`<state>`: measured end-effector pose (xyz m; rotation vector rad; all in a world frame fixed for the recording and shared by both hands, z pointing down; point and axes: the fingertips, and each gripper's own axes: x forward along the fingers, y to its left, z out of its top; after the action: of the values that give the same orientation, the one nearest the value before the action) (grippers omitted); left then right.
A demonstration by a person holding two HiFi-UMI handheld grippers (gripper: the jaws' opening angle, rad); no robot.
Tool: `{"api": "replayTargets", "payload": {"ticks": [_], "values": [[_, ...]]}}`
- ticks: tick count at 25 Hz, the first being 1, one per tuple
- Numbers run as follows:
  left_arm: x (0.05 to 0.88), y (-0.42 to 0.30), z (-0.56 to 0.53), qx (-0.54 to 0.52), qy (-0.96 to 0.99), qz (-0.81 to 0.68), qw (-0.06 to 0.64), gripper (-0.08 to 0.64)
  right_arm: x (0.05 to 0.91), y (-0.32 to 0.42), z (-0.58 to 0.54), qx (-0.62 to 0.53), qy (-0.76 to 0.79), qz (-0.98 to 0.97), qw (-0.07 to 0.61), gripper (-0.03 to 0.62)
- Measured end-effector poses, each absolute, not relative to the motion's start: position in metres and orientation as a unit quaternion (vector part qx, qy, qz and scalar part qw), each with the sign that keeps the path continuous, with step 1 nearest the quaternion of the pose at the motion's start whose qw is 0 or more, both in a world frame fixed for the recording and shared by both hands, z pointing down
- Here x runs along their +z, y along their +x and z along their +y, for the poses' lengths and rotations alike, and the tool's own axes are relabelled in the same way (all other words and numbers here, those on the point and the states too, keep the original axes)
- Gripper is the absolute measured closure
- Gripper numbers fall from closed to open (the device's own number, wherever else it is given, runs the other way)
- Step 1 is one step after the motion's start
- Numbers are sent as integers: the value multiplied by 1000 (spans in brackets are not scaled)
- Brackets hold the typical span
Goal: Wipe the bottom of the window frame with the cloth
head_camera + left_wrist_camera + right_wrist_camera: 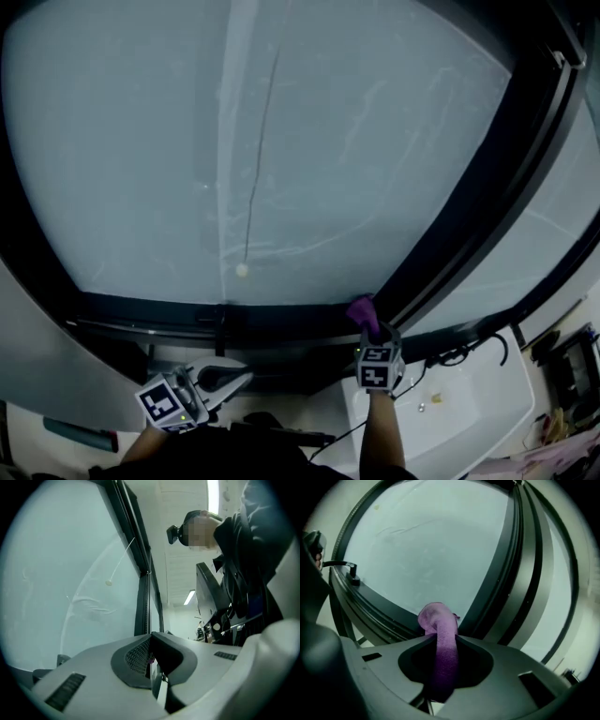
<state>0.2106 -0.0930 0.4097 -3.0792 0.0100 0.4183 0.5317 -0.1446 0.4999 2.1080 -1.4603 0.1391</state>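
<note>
right gripper (pixel 440 640) clenching purple cloth (pixel 437 619) | cloth's bunched end sitting at bottom window frame (pixel 281 315), just beside dark upright mullion (pixel 487 178) | left gripper (pixel 234 379) jaws pressing together, gripping nothing, hanging low, well apart from cloth

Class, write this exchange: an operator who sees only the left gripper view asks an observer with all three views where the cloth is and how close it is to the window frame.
Operator: My view shows glass and shut jaws. Where is the cloth?
Observer: The purple cloth is clamped in the right gripper.
Operator: Is it at the frame's bottom?
Observer: In the head view its tip overlaps the bottom rail beside the dark upright; contact I cannot confirm.
</note>
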Motion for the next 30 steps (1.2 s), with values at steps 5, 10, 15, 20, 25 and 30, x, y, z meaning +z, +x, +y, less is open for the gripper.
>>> {"api": "replayTargets", "payload": {"ticks": [5,10,15,20,25,30], "values": [[412,200,-102,134,-990,43,5,557,500,551,-143,51,828,-465,309,512],[417,195,-106,123,-990,72,-3,557,511,549,-159,14,796,-441,415,514],[420,187,-110,126,-987,92,-33,557,512,542,-164,6,749,-455,481,514],[427,179,-113,124,-983,124,-52,557,516,529,-163,10,715,-491,498,514],[430,168,-112,145,-973,163,-80,557,521,510,-170,-23,668,-531,521,514],[433,159,-109,142,-965,205,-77,557,515,504,-171,-16,650,-552,522,514]]}}
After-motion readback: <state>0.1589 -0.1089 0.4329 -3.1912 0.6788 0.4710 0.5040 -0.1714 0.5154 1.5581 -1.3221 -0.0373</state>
